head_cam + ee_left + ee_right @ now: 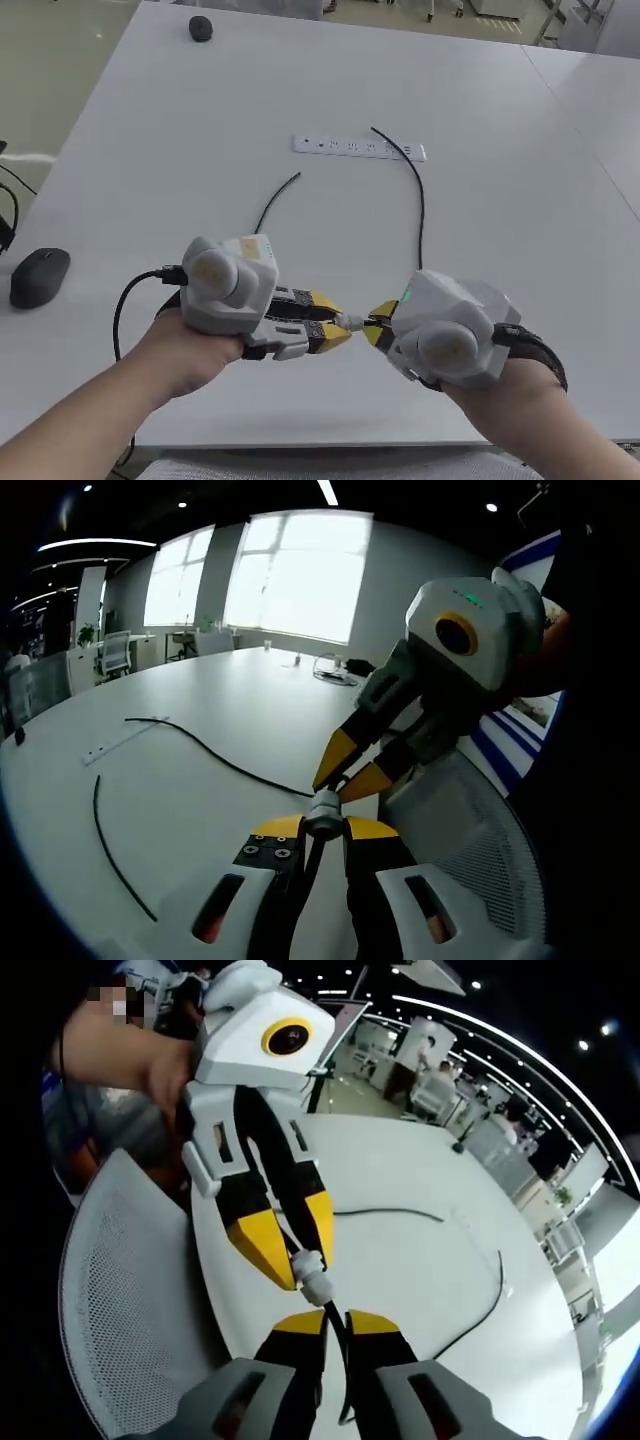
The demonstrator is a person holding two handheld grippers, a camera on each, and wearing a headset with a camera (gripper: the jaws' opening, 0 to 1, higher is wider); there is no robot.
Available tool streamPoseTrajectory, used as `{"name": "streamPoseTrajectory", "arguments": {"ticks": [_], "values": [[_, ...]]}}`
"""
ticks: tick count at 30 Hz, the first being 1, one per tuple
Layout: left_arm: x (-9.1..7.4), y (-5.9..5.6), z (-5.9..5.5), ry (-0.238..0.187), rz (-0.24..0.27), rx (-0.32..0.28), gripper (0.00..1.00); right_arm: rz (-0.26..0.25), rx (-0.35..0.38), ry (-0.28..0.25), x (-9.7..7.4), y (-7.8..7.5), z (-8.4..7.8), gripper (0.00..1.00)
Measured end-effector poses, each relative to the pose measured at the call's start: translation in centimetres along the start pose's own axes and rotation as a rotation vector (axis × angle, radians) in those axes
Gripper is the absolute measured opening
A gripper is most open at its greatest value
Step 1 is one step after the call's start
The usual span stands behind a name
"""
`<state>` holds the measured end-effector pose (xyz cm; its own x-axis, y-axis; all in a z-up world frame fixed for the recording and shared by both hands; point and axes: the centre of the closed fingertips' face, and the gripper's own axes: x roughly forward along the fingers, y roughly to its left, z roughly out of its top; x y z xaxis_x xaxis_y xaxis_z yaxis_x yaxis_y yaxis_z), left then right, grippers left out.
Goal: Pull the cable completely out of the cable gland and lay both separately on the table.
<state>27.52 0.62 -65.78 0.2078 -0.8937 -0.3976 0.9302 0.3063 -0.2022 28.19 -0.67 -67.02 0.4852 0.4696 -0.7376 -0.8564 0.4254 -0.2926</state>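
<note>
Above the near edge of the bench [200, 150], my left gripper [335, 322] pinched the white cable gland [350, 322]. Just right of it, my right gripper [378, 326] was clamped on the black cable [336, 1326] leading into that gland.

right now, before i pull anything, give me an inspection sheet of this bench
surface: white table, mostly bare.
job's things: cable gland held above the near edge, cable threaded through it.
clutter: power strip, mouse, small dark object at the far edge.
grippers: left gripper shut on the cable gland; right gripper shut on the cable beside it.
cables: both cable ends trail on the table; black cord leaves the left gripper.
surroundings: mesh chair, bright windows.
</note>
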Motion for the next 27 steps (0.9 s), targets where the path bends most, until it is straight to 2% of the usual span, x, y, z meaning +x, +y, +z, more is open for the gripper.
{"name": "streamPoseTrajectory", "arguments": {"ticks": [5,7,9,15,21,25,27], "values": [[0.0,0.2,0.1,-0.001,0.000,0.002,0.15,-0.002,0.024,0.005,0.1,-0.2,-0.3,0.01],[0.0,0.2,0.1,-0.005,0.002,0.005,0.15,-0.011,0.061,-0.002,0.0,-0.5,-0.5,0.00],[-0.1,0.3,0.1,-0.003,0.000,0.005,0.15,0.004,0.105,0.011,0.1,-0.4,-1.0,0.00],[-0.1,0.5,0.0,-0.008,0.004,-0.002,0.15,-0.006,0.178,0.013,0.0,-1.0,-1.6,0.00],[-0.4,1.0,0.1,-0.015,0.015,-0.006,0.15,-0.038,0.331,0.029,0.0,-2.0,-2.9,0.00],[-0.6,1.1,0.1,-0.018,0.019,-0.008,0.15,-0.057,0.363,0.034,-0.1,-2.9,-3.7,0.00],[-0.6,1.2,0.1,-0.019,0.021,-0.011,0.15,-0.064,0.413,0.033,-0.1,-3.3,-4.2,0.00]]}}
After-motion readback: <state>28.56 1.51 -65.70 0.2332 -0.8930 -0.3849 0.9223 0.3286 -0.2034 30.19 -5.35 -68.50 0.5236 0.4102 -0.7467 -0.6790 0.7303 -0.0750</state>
